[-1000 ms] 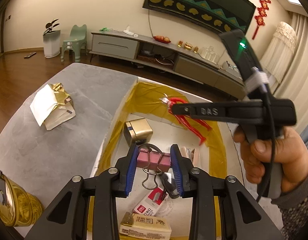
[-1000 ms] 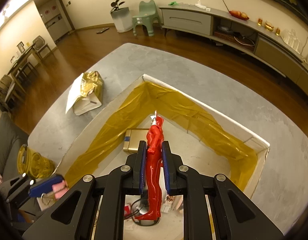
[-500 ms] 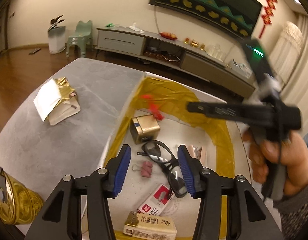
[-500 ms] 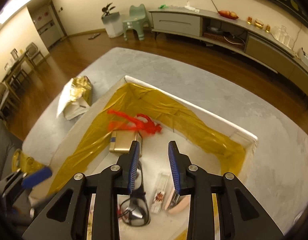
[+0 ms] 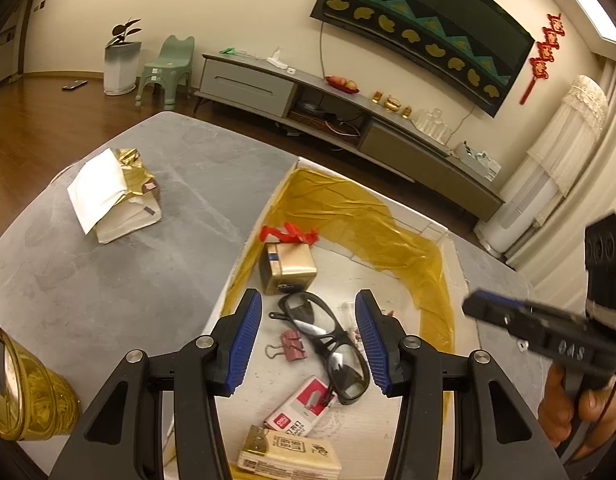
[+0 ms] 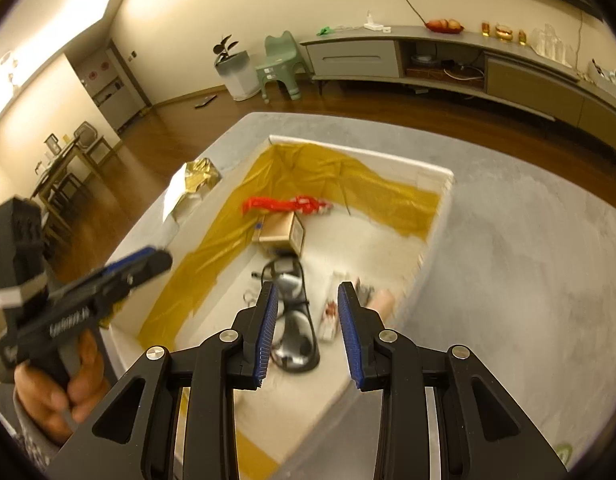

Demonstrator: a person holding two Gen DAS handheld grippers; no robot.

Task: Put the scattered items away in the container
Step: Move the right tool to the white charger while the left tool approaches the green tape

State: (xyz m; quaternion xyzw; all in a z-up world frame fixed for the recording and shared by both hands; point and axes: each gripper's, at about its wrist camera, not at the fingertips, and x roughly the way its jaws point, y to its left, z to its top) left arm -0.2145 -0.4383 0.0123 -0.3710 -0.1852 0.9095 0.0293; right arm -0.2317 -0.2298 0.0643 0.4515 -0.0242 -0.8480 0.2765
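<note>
A white box lined with gold film (image 5: 371,216) (image 6: 435,200) sits on the grey table. Inside lie a red toy figure (image 5: 290,234) (image 6: 286,204) across a gold cube box (image 5: 288,270) (image 6: 280,232), black glasses (image 5: 327,340) (image 6: 294,320), a pink binder clip (image 5: 294,346), a red-and-white pack (image 5: 302,402) and a tan packet (image 5: 290,454). My left gripper (image 5: 308,340) hangs open above the glasses and clip. My right gripper (image 6: 306,332) is open above the box's near edge, holding nothing.
A gold-and-white paper bag (image 5: 114,194) (image 6: 190,186) lies on the table left of the box. A gold transparent jar (image 5: 24,392) stands at the near left edge. A hand (image 5: 579,408) holds the other gripper at the right. Bare grey table (image 6: 527,260) lies right of the box.
Both grippers opened: the pink clip dropped from the left one, the red figure from the right one, landing by the gold cube. Both grippers have pulled back and up.
</note>
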